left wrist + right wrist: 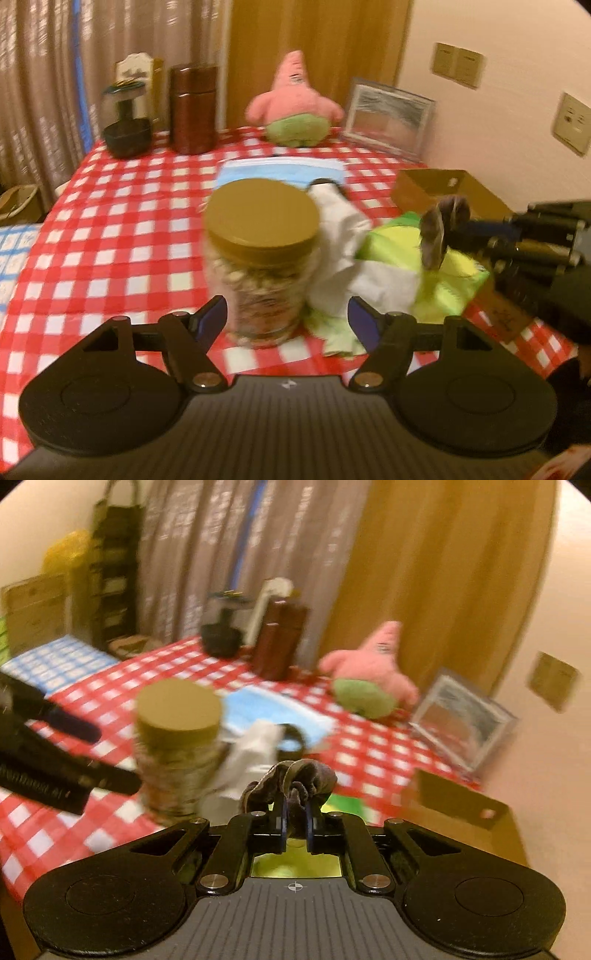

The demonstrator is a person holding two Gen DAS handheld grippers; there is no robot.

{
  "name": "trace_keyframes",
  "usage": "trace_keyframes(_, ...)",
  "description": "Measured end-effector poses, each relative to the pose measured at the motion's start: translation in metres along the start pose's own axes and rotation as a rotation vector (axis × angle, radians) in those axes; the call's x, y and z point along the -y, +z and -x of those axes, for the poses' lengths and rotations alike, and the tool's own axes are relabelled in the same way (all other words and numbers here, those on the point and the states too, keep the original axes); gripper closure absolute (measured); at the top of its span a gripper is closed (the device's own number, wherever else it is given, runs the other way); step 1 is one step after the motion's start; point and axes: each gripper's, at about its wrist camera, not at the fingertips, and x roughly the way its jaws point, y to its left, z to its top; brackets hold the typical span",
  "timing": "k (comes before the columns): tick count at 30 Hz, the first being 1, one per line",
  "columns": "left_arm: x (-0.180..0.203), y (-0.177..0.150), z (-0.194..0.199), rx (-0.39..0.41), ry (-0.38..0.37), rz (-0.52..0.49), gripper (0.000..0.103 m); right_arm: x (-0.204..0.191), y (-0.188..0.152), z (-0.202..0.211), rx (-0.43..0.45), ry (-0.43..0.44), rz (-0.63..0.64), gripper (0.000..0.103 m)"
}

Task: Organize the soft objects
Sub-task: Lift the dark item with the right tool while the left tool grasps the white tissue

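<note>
A red-and-white checked tablecloth (pixel 122 229) covers the table, which stands against brown curtains (pixel 48 55) and a wooden panel (pixel 314 40), with switch plates (pixel 458 64) on the pale wall to the right. Places here are given from the jar (pixel 260 258), a clear container with a tan lid that stands near the front middle of the cloth and appears filled with pale grain or flakes, though blur hides the detail. Behind the jar lies a light blue flat item (pixel 280 170), and farther back sits a pink star-shaped plush toy (pixel 293 99) with green shorts. Behind and to the left of the jar stand a brown cylindrical canister (pixel 192 109) and a dark bowl-like stand (pixel 127 129); behind and to the right a framed picture (pixel 388 116) leans on the wall. Just right of the jar lie crumpled white cloth (pixel 343 236) and a yellow-green soft item (pixel 443 273), and beyond them an open cardboard box (pixel 447 190), its inside not visible. The left gripper (pixel 290 319) is spread wide with the jar's base between its blue pads, not pressing on it. The right gripper (pixel 295 814) is clenched on a dark grey-brown scrunchie (pixel 291 775), held in the air right of the jar above the yellow-green item.
</note>
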Motion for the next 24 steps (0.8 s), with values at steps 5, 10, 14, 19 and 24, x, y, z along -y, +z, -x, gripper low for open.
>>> trace_keyframes(5, 0.031, 0.004, -0.012, 0.028, -0.044, -0.076, 0.043, 0.033, -0.006, 0.012, -0.008, -0.068, -0.077, 0.094)
trace_keyframes(10, 0.062, 0.008, -0.032, 0.077, -0.010, -0.144, 0.047, 0.052, -0.015, 0.015, -0.017, -0.097, -0.120, 0.094)
trace_keyframes(14, 0.080, 0.015, -0.050, 0.111, 0.028, -0.192, 0.049, 0.063, -0.021, 0.015, -0.017, -0.119, -0.147, 0.094)
trace_keyframes(19, 0.100, 0.016, -0.079, 0.123, 0.153, -0.286, 0.049, 0.079, -0.029, 0.014, -0.025, -0.137, -0.182, 0.094)
trace_keyframes(24, 0.107, 0.015, -0.100, 0.117, 0.244, -0.336, 0.057, 0.089, -0.031, 0.017, -0.018, -0.137, -0.205, 0.094)
